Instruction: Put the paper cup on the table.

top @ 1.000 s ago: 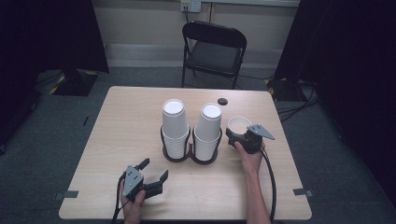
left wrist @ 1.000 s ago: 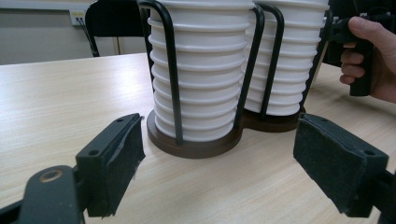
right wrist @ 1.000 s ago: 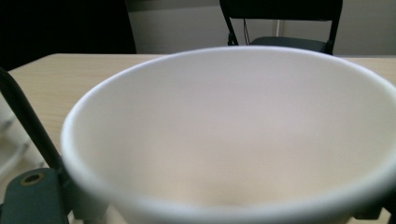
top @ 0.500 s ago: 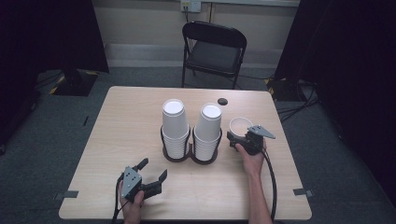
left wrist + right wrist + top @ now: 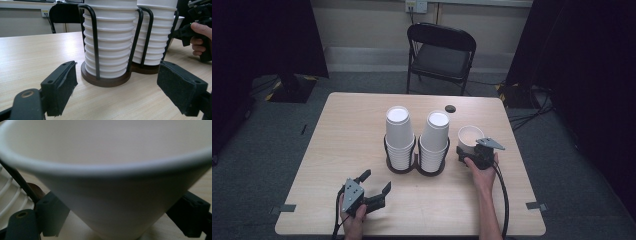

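High view: the single white cup (image 5: 470, 137) stands upright on the table (image 5: 337, 130), mouth up, just to the right of the two-ring cup holder (image 5: 416, 165) with its two stacks of cups (image 5: 399, 135). The right gripper (image 5: 473, 154) is at the cup's near side, and in the right gripper view the jaws sit on either side of the cup's tapered wall, apparently closed on it. The cup's long axis is vertical, so any lift would go straight up, then left toward the nearer stack. The left gripper (image 5: 371, 187) rests near the front edge with jaws spread wide and empty, pointing at the holder, well apart from the cup.
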`<state>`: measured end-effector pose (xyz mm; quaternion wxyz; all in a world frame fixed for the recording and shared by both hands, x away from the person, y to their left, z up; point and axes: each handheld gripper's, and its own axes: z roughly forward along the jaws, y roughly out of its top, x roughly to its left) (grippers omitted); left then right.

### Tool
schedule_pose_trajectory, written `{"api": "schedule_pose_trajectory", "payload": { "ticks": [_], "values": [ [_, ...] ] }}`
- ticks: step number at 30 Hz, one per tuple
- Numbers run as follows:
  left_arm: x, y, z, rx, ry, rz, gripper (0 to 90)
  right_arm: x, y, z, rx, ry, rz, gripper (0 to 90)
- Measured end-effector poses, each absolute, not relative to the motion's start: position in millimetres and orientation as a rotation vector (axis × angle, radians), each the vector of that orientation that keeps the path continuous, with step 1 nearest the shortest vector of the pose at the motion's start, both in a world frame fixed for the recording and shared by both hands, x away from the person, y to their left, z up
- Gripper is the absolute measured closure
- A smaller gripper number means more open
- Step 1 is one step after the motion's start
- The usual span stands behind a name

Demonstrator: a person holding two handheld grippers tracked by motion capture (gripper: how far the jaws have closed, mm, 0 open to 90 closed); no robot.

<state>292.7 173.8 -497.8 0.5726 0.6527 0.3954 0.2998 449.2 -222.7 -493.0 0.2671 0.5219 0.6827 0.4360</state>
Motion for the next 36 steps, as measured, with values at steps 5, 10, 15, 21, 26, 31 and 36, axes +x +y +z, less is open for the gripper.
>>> {"api": "schedule_pose_trajectory", "payload": {
  "ticks": [5,10,15,21,26,31,36],
  "values": [
    [293,173,-498,1.539,0.931,0.705,16.1,440,-223,-491,1.406,1.821,1.163,12.9],
    [293,173,-497,1.543,0.94,0.71,16.2,433,-224,-486,1.407,1.816,1.178,13.0],
    [294,173,-497,1.546,0.947,0.707,16.0,425,-227,-488,1.426,1.796,1.182,13.0],
    [295,173,-497,1.543,0.958,0.708,15.6,407,-227,-480,1.415,1.742,1.223,13.1],
    [296,172,-497,1.561,0.951,0.703,15.7,396,-229,-477,1.401,1.713,1.244,13.1],
    [296,172,-497,1.556,0.958,0.706,15.8,383,-228,-476,1.392,1.704,1.279,13.7],
    [296,172,-497,1.556,0.965,0.701,15.8,367,-224,-474,1.357,1.703,1.316,15.0]
  ]
}}
